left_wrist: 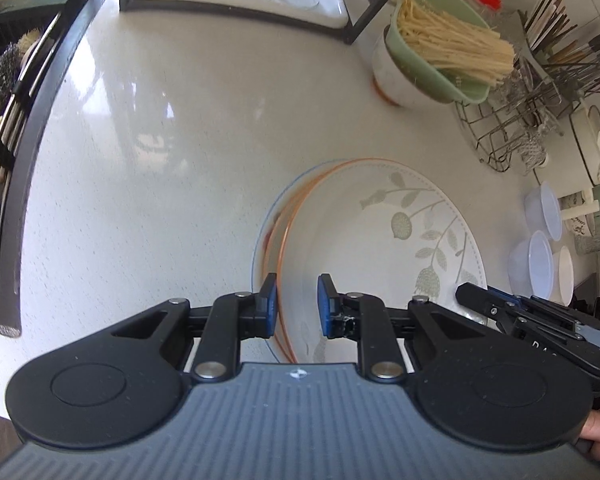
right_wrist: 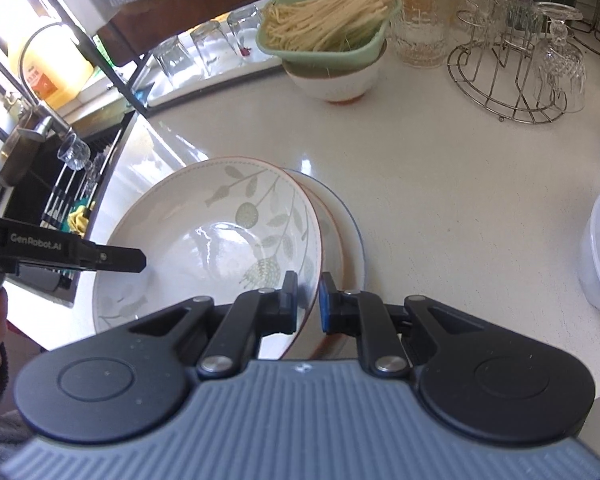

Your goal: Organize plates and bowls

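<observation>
White leaf-patterned plate (right_wrist: 220,232) (orange rim) is tilted over a stack of plates (right_wrist: 350,232) mid-countertop (left_wrist: 140,200); right gripper (right_wrist: 308,300) pinches its near rim, left gripper (left_wrist: 296,304) clamps its opposite edge.

Left gripper (left_wrist: 297,306) and right gripper (right_wrist: 308,302), black linkage arms, silver pivot screws, blue finger pads (left_wrist: 325,306), ribbed grey housings, white "GenRobot.AI" lettering, grey knitted sleeve (right_wrist: 0,440)
</observation>
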A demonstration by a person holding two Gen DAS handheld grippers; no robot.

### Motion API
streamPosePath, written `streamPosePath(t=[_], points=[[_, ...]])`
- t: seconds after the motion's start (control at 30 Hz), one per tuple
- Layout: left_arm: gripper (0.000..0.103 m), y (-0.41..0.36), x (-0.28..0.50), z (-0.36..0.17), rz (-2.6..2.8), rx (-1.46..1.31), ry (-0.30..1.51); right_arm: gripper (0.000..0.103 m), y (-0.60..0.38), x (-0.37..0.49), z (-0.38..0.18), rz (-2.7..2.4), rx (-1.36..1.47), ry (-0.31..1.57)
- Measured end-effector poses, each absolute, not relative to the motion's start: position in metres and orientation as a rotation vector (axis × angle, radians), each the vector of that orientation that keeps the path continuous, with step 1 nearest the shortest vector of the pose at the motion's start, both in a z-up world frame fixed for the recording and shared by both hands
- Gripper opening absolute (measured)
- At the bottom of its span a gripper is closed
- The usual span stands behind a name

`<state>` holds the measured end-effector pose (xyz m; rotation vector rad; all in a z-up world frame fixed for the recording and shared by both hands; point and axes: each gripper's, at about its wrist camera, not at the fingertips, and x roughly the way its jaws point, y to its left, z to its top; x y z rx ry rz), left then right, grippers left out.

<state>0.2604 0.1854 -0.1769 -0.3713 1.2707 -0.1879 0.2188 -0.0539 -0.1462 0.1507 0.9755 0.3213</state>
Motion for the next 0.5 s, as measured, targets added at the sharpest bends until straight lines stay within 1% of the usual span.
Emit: streamPosePath(t=[0.27, 0.5], points=[[0.023, 0.165, 0.262, -0.184, -0.152, -0.286, 1.269, 0.014, -0.062, 0.222, -0.158, 0.327, 0.173, 0.991], [0.023, 0.149, 0.27, -0.187, -0.131, -0.204, 1.281, 0.014, -0.061, 0.223, -0.164, 0.324, 0.141, 0.959]])
